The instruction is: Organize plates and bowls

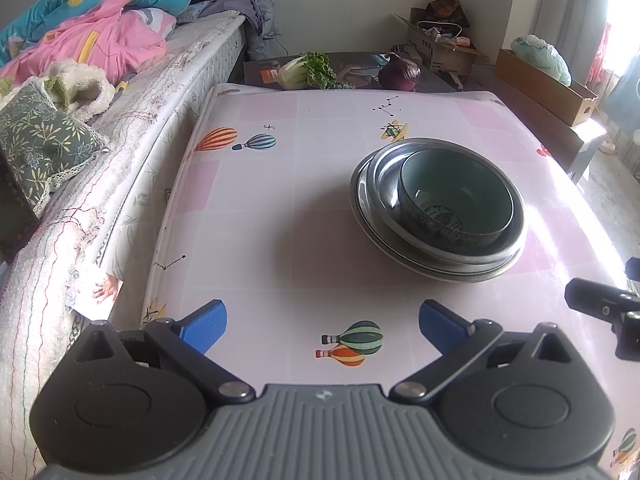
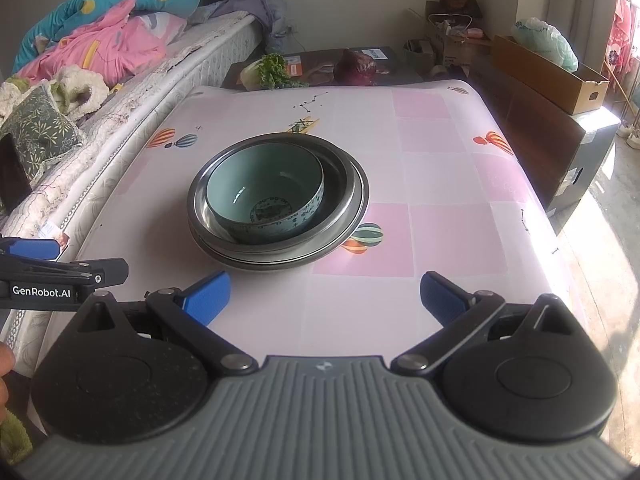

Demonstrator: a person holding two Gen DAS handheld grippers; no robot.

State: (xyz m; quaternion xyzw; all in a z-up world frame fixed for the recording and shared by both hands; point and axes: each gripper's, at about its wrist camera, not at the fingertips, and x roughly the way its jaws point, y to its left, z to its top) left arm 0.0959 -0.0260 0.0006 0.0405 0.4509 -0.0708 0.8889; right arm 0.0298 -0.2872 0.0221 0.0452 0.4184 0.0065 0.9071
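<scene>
A pale green ceramic bowl (image 1: 456, 200) sits inside a metal bowl (image 1: 384, 172), which rests on a metal plate (image 1: 362, 216); the stack stands on the pink balloon-print table (image 1: 260, 220). The same green bowl (image 2: 264, 196), metal bowl (image 2: 336, 164) and plate (image 2: 280, 262) show in the right wrist view. My left gripper (image 1: 322, 326) is open and empty, held back from the stack's near left side. My right gripper (image 2: 324, 296) is open and empty, in front of the stack's near right side. Neither touches the stack.
A bed with pink and blue bedding (image 1: 92, 40) runs along the table's left edge. Leafy greens (image 1: 308, 70) and a red cabbage (image 1: 400, 72) lie on a low dark table beyond the far edge. Cardboard boxes (image 2: 548, 76) stand at the right.
</scene>
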